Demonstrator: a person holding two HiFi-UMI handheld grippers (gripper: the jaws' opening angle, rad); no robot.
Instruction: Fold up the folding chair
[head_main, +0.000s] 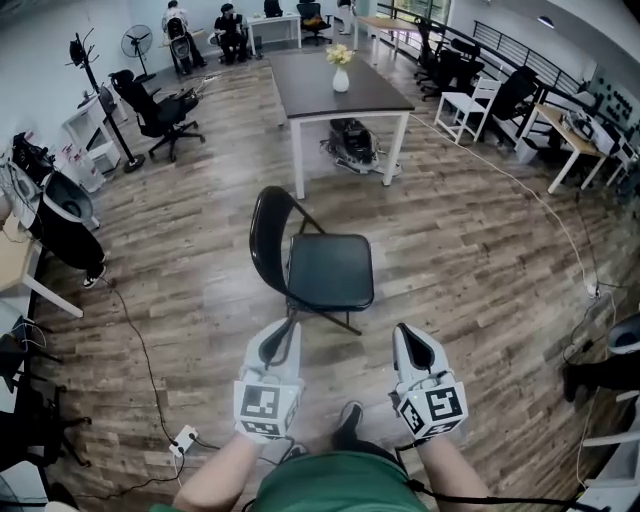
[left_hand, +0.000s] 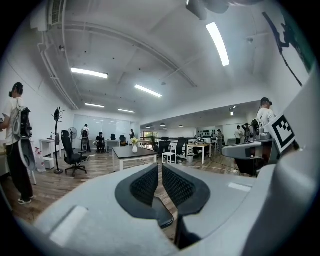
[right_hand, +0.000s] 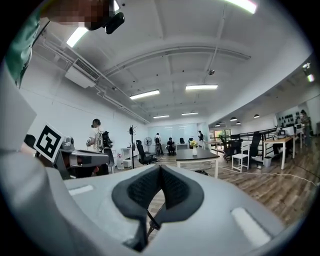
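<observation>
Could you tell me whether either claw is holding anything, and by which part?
Nothing is held: the left claw and right claw are both closed and empty, near the black metal folding chair.

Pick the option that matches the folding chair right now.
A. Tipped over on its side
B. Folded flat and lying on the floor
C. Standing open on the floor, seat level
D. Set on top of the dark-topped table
C: the folding chair stands on its legs on the wood floor, seat level and backrest up, on the near side of the table.
</observation>
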